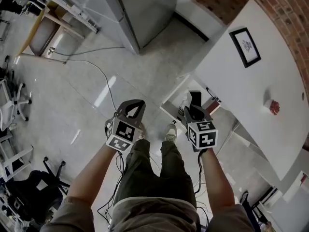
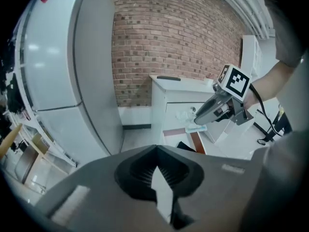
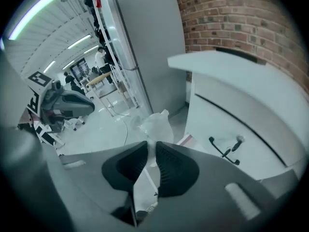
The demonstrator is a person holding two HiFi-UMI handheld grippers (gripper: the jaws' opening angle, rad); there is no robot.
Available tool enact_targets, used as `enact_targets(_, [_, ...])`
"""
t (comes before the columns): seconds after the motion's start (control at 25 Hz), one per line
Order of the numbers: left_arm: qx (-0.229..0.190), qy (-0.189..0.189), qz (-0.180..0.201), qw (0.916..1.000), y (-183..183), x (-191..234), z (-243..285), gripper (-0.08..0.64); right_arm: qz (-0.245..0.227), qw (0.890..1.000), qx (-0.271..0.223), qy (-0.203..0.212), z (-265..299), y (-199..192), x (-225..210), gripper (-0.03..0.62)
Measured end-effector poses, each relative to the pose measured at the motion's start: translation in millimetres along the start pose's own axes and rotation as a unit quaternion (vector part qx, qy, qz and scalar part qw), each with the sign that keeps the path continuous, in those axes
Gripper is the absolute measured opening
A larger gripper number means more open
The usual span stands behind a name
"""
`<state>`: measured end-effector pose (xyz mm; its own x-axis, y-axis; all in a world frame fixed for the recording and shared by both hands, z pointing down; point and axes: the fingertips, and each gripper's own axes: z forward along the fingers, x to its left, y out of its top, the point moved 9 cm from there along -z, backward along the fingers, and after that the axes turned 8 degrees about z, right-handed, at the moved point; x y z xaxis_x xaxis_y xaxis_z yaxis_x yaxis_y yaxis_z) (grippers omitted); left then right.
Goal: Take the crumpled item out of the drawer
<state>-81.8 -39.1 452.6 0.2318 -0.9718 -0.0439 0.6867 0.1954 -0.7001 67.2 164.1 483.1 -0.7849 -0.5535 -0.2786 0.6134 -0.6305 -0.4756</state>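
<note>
In the right gripper view my right gripper (image 3: 150, 146) is shut on a crumpled piece of thin, pale plastic (image 3: 155, 123), which sticks out past the jaw tips. The left gripper view shows that gripper (image 2: 203, 119) to the right, with the pale item (image 2: 197, 128) hanging from its tips above the open white drawer (image 2: 177, 115). My left gripper (image 2: 155, 150) is shut, with nothing in it. In the head view both grippers, left (image 1: 135, 105) and right (image 1: 194, 99), are held up in front of me, the right one over the open drawer (image 1: 170, 111).
A white cabinet top (image 1: 241, 91) at the right bears a framed picture (image 1: 245, 46) and a small red thing (image 1: 274, 107). A tall grey appliance (image 1: 140, 8) stands ahead by the brick wall (image 2: 169, 37). Cables (image 1: 96, 71) cross the floor; office chairs (image 1: 29, 187) stand at the left.
</note>
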Motion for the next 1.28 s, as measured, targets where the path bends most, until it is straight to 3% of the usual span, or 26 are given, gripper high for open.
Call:
enact_targets(0.4, [-0.062,0.027,0.020,0.9975,86,-1,-97,0.000,-0.021,0.994,-0.110,0.017,-138,66,54,0.086])
enact_targets(0.76, [-0.121,0.044,0.040,0.9909,151,-25,-181,0.000,-0.044,0.980,-0.192,0.024,-251,95,92,0.086])
enact_targets(1.28, [-0.220,0.080,0.082,0.9687,228,-33,-282,0.000,-0.099,0.947,-0.305,0.030,-365,129,143,0.086])
